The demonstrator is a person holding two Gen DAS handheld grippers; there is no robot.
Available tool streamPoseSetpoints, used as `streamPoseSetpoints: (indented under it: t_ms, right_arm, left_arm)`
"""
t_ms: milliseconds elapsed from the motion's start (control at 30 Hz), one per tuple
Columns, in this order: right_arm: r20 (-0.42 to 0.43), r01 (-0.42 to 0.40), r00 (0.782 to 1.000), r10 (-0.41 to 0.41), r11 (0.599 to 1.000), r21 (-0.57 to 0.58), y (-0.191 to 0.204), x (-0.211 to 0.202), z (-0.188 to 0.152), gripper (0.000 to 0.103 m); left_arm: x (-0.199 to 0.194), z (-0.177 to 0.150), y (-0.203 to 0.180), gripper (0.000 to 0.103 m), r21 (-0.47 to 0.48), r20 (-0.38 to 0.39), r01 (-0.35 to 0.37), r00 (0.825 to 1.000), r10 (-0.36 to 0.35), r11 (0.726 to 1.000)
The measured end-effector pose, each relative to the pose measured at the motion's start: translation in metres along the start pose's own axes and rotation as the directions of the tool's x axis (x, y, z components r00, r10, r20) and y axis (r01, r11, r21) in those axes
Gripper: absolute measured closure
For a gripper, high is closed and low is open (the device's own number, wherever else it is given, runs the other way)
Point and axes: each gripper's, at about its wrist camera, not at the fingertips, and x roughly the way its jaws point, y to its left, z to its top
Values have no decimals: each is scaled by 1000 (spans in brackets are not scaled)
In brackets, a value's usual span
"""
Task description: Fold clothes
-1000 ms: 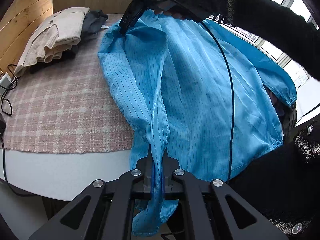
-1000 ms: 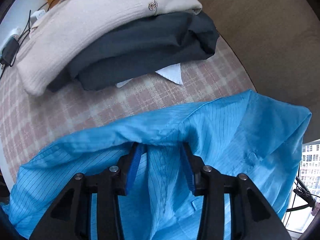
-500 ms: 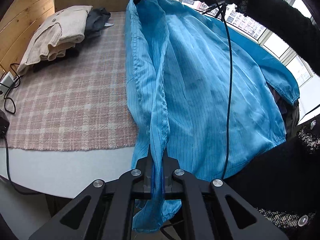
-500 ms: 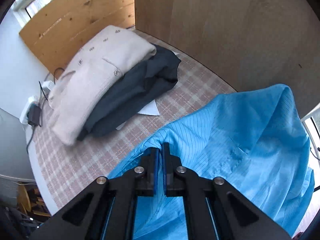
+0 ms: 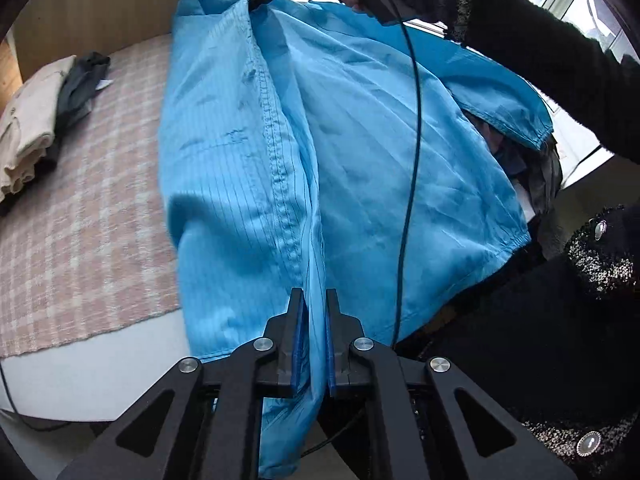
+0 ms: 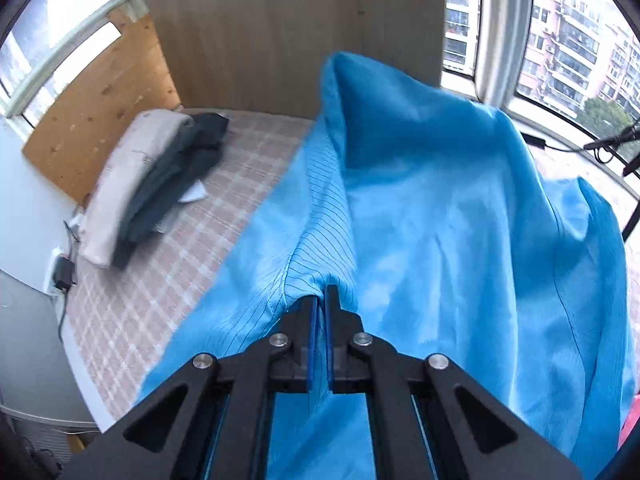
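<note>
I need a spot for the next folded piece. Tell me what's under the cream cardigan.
A dark folded garment lies under the cream cardigan, with a white scrap poking out below. Anything deeper in the pile is covered.

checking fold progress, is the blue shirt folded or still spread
Spread, unfolded: the blue shirt hangs open between both grippers, lifted off the checked cloth.

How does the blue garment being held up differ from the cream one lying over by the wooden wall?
The blue garment is thin, shiny and finely striped; the cream garment looks thick and knitted. The blue one hangs unfolded, lifted off the checked cloth by the right gripper, while the cream one lies folded on a dark garment. The blue one also looks far larger as spread. Both are clothes over the same checked cloth.
</note>
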Motion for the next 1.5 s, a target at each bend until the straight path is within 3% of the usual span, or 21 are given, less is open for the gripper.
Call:
streamPoseSetpoints:
  t_ms: [100,200,300,367,467,567,667,767,867,933,1033,1067,1133,1167,1333,1400,1500]
  right_arm:
    - [-106,95,990,-96,995,-16,-17,26,-10,90]
    - [-115,92,989,-94,995,-29,-29,14,-21,82]
    - [-56,-12,998,14,999,38,-44,-28,-36,78]
    - [-6,-119,993,119,989,83,-50,-63,-53,78]
    - [30,-287,958,286,952,103,-39,-105,-94,77]
    - [34,-391,921,389,915,98,-8,-132,-146,62]
    - [21,-457,888,459,878,145,30,-124,-199,61]
    - [-31,-394,914,405,902,176,73,-96,-236,61]
    - [-69,-379,911,406,892,248,97,-73,-258,61]
    - [-94,-354,915,393,893,279,111,-60,-270,61]
    - [-126,-309,927,353,911,272,124,-49,-280,61]
    - [-125,-300,932,341,916,267,127,-47,-283,65]
    - [-117,-273,945,304,935,227,132,-46,-288,95]
    - [-120,-254,952,282,945,206,133,-45,-291,100]
    - [-123,-230,957,261,948,222,129,-53,-303,98]
    - [-81,-224,964,252,941,255,126,-66,-302,91]
    - [-5,-255,965,263,941,225,135,-84,-296,91]
  left_arm:
    - [1,-9,-24,88,24,-26,47,999,-46,999]
    - [-25,-32,-21,83,-29,-18,-12,1000,12,999]
    - [-52,-58,9,82,-132,-20,-105,994,103,986]
    - [-58,-67,28,82,-188,-29,-149,989,146,971]
    - [-56,-72,48,79,-227,-27,-162,987,160,960]
    - [-42,-65,56,74,-210,-19,-126,992,125,969]
    - [-27,-53,61,68,-174,-18,-76,997,74,982]
    - [-12,-41,69,61,-166,-34,-22,999,17,986]
    - [2,-37,74,60,-169,-60,12,998,-22,986]
    - [8,-37,74,63,-152,-74,26,997,-37,988]
    - [15,-39,71,79,-117,-88,38,995,-49,992]
    - [17,-40,69,81,-102,-91,39,995,-49,994]
    - [19,-42,67,87,-77,-95,45,994,-53,996]
    - [21,-44,65,89,-68,-103,45,993,-52,997]
    - [23,-58,62,83,-39,-130,31,991,-36,999]
    - [14,-58,70,76,-61,-122,4,992,-12,998]
    - [-6,-50,69,77,-37,-63,-42,997,40,998]
